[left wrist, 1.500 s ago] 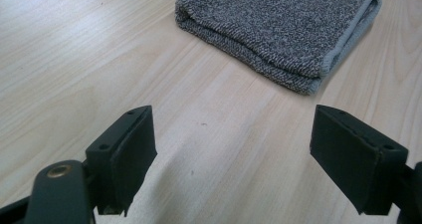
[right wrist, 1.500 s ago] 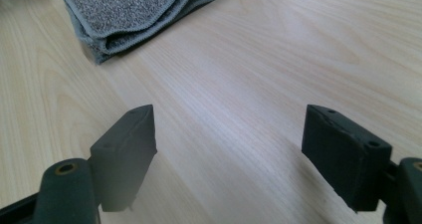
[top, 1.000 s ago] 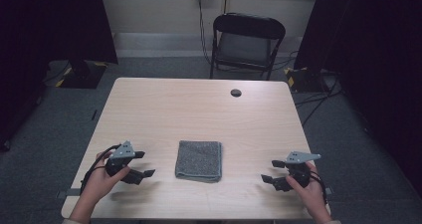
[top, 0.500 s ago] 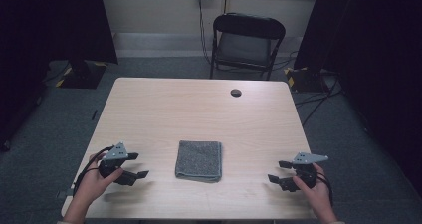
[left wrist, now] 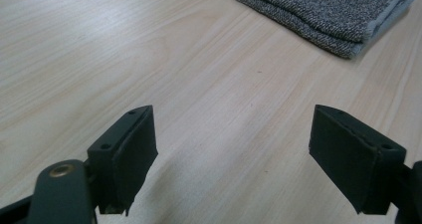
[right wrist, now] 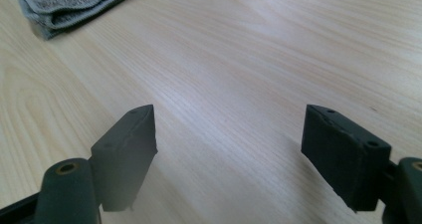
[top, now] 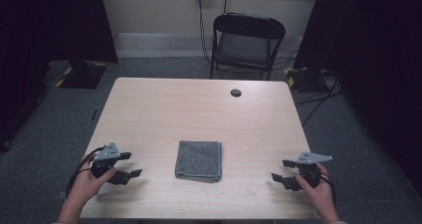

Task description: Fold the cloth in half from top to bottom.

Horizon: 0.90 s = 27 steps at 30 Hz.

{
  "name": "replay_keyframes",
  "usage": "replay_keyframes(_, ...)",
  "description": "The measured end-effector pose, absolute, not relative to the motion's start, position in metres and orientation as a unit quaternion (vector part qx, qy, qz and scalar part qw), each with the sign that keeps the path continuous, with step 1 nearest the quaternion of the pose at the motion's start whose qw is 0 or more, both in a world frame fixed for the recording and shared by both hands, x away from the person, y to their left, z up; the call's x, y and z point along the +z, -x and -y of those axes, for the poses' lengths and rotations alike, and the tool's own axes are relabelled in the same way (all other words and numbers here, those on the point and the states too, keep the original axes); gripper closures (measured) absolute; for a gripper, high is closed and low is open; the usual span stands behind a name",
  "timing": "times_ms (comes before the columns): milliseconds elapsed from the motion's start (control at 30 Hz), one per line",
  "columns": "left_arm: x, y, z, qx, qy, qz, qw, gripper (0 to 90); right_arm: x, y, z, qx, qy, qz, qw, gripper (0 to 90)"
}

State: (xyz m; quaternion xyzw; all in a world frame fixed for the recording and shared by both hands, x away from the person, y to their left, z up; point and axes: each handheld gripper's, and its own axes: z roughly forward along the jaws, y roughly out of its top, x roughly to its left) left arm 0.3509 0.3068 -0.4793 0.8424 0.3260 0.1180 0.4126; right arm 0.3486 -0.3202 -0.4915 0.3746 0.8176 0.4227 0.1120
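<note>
Folded grey terry-cloth towel (top: 198, 160) lies flat on the light wood-grain desk (top: 199, 109), near the person's edge and roughly midway between the two grippers. Left gripper (top: 130, 165), black with a grey three-cornered plate on top, is held in the person's left hand (top: 87, 181) at the near left corner of the desk, well apart from the towel; its fingers (left wrist: 124, 157) stand wide apart with nothing between them, bare desk surface visible in the gap in the left gripper view. The towel (left wrist: 328, 12) appears at the upper right of that view, its stacked folded edges facing the gripper. Right gripper (top: 281, 170), same build, is held in the right hand (top: 318, 194) at the near right corner, also well apart from the towel; its fingers (right wrist: 124, 154) are likewise spread wide and hold nothing. In the right gripper view the towel (right wrist: 74, 2) sits at the upper left. Small round black disc (top: 236, 92) lies at the far side of the desk. Black folding chair (top: 246, 42) stands beyond the far edge on grey carpet.
</note>
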Motion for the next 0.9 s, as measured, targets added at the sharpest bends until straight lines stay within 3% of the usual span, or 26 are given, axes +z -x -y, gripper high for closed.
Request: replay_keyframes(900,-0.494,-0.352,-0.321,0.126,-0.850,-0.340,0.383,18.7,-0.498,-0.349,0.331,0.405,-0.385,-0.821,0.120,21.2)
